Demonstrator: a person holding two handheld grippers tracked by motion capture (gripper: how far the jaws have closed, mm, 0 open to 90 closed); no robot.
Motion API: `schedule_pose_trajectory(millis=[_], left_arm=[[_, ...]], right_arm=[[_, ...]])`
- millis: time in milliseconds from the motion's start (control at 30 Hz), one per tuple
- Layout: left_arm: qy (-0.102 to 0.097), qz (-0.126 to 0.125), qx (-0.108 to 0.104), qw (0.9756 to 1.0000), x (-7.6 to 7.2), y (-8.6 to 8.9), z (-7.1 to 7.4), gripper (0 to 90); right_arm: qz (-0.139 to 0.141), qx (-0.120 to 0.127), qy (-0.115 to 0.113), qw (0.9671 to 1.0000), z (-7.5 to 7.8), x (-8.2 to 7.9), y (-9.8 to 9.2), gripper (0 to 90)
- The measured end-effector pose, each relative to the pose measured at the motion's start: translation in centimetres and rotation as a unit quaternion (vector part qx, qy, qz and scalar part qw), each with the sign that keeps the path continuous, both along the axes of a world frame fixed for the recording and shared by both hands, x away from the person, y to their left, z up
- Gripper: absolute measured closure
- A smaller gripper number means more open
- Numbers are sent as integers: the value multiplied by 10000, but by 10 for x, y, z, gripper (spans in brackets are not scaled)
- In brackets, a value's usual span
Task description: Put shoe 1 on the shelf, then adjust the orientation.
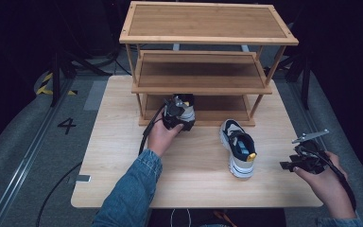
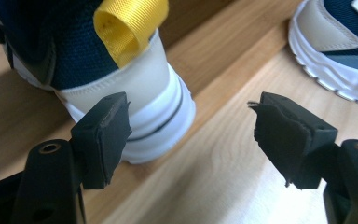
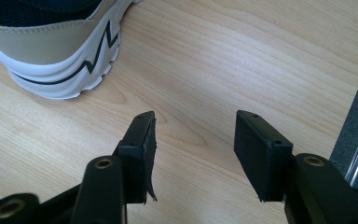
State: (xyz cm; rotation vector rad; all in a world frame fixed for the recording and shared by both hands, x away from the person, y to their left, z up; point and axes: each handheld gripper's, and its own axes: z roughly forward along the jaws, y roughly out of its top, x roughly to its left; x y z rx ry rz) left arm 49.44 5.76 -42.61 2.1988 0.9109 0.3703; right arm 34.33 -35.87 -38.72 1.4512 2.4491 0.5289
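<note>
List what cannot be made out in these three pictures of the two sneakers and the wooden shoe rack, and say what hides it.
- Navy-and-white sneaker on the rack's bottom shelf: high view, front hidden by the left gripper and middle shelf; left gripper view, cut off by the top edge.
- Second navy-and-white sneaker on the table: right gripper view shows just its heel.
- Right gripper: high view, jaws too small to judge.

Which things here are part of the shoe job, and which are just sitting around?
Part of the job:
- shoe on the rack's bottom shelf, heel by the open left gripper
- second shoe on the table
- wooden shoe rack
- right gripper, open, nothing between its jaws

Just sitting around:
- floor marking "4"
- yellow-black tape on the floor
</note>
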Motion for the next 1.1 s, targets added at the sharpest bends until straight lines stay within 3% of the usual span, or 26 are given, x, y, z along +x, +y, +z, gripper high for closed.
schedule_pose_trajectory(millis=[100,267,333,533,833,1100], left_arm=[[58,-21,192,9998,-10,5,10,270],[532,84,275,9982,-32,16,26,271],[553,52,475,9973,-39,22,33,259],[637,91,717,9954,-56,36,43,244],[948,77,1170,9886,-79,57,41,238],[983,187,1201,9877,-88,69,41,237]], right_arm=[[19,11,-36,10000,2,1,1,494],[101,17,-74,9999,5,6,6,494],[166,19,-106,9998,6,9,10,494],[363,42,-176,9992,10,17,20,503],[577,90,-149,9982,24,23,26,491],[988,330,-299,9941,43,16,41,551]])
